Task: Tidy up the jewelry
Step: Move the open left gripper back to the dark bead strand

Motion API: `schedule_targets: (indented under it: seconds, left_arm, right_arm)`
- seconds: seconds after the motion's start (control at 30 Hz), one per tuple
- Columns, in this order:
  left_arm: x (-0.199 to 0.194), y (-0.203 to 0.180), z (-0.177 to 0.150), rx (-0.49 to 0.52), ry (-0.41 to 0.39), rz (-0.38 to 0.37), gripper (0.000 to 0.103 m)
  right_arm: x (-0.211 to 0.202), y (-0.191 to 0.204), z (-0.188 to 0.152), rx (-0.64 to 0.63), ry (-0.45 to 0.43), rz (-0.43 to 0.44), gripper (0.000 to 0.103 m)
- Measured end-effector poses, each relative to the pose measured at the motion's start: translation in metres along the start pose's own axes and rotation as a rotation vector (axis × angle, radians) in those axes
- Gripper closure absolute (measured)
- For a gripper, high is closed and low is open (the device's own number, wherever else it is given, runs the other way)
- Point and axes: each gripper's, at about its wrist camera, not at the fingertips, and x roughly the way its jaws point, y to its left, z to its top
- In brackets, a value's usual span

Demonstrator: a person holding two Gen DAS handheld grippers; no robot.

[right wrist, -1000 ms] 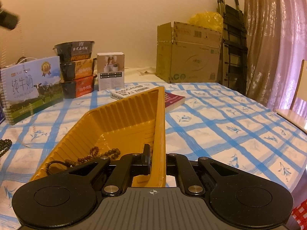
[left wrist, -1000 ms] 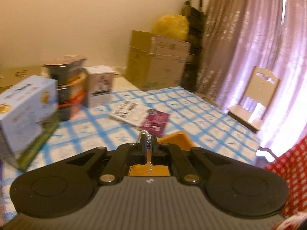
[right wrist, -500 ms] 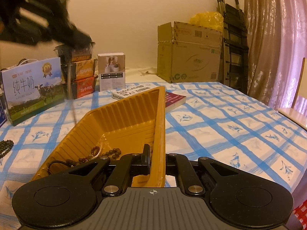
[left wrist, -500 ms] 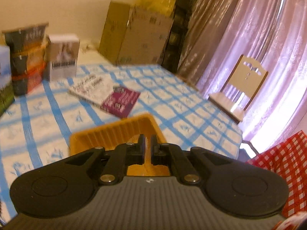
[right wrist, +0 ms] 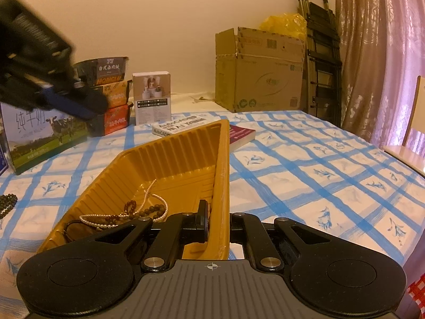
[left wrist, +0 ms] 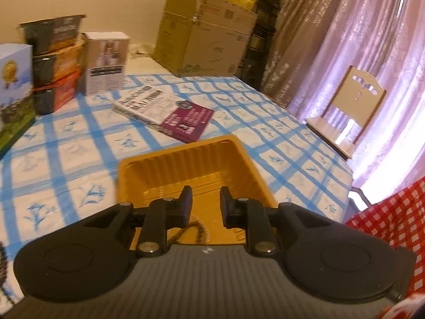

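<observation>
Right gripper (right wrist: 216, 228) clamps yellow tray (right wrist: 170, 159) wall to steady it; left gripper (left wrist: 203, 207) jaws opening empty above, pearl necklace (right wrist: 119, 214) inside.

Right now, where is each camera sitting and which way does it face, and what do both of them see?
Left wrist: on the left claw, looking down into the yellow tray; its fingers are opening with nothing between them.
Right wrist: on the right claw, looking along the table; its fingers pinch the tray's wall, and the left claw shows blurred at upper left.
Shared: tray, book, cardboard box, checked tablecloth.
</observation>
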Motion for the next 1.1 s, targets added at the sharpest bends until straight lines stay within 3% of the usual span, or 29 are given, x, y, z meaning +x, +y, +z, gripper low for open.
schedule_targets:
  seconds: [0.4,0.6,0.9,1.1]
  left_arm:
    - [-0.057,0.052,-0.034,-0.009,-0.035,0.205,0.077]
    - [-0.095,0.083,-0.068,-0.055,-0.050,0.327,0.073]
    - [-0.136,0.131,-0.143,-0.148,0.075,0.494,0.073]
    - [-0.143,0.148,-0.167,-0.167,0.102,0.557,0.073]
  right_arm:
    - [-0.001,0.000,0.000,-0.002,0.000,-0.001,0.096]
    - [-0.001,0.000,-0.001,-0.003,0.001,-0.003,0.096]
    - [-0.005,-0.001,-0.005,-0.013,0.008,-0.009,0.096]
    - [-0.004,0.000,-0.007,-0.022,0.017,-0.014,0.096]
